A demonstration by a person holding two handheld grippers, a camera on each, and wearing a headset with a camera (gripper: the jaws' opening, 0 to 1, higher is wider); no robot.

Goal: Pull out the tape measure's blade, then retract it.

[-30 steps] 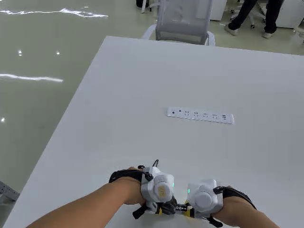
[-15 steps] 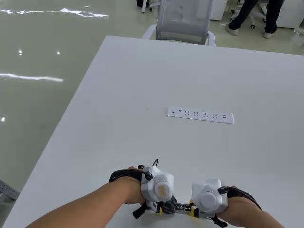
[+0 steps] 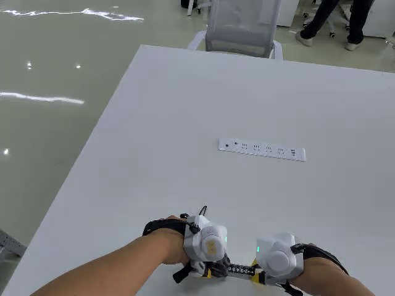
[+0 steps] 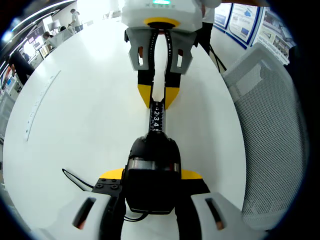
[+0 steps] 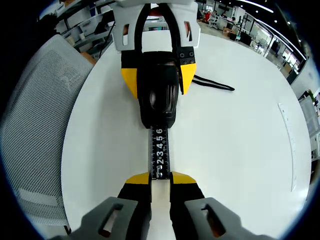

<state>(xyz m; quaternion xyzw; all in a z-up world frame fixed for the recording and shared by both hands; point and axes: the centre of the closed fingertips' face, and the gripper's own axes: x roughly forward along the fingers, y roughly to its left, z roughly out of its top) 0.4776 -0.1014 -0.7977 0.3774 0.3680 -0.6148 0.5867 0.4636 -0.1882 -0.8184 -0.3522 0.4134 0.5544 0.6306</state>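
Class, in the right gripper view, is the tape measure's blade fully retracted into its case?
No, a numbered stretch of blade runs from the case to the right gripper.

Counted on and around the bench (image 3: 185, 111), six kinds, seven items:
2 grippers (left gripper (image 4: 152, 175), right gripper (image 5: 160, 178)), 1 tape measure (image 5: 158, 97), 1 blade (image 5: 159, 155), 1 power strip (image 3: 261, 149), 1 bench, 1 mesh chair (image 3: 241, 24).

A white table (image 3: 185, 111) bears a power strip (image 3: 261, 149). A grey mesh chair (image 3: 241, 24) stands at its far end, on glossy, light-streaked floor (image 3: 49, 135).
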